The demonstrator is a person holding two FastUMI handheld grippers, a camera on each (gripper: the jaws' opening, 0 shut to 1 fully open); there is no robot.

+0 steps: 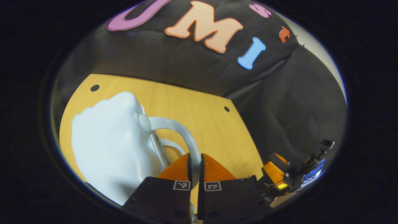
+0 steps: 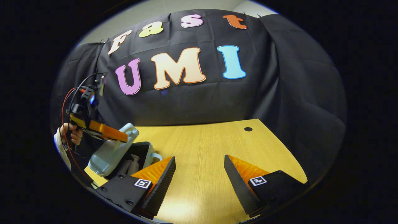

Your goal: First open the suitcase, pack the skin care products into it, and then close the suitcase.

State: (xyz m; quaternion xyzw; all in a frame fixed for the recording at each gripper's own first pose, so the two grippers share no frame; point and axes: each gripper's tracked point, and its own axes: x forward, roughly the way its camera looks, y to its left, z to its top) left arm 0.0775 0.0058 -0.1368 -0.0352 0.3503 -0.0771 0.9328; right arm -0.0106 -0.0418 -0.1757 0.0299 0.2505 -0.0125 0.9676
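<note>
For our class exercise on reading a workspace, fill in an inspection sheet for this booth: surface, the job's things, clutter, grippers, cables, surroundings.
Surface: pale wooden table with small round holes.
Job's things: small pale blue hard-shell suitcase, lid partly raised; pale skin care bottles lie inside.
Clutter: nothing seen.
Grippers: left gripper shut on the suitcase's pale curved handle; right gripper open above bare table, holding nothing.
Cables: red and black wires loop from the left gripper's body.
Surroundings: black cloth wall; a person's hand holds the left gripper.
</note>
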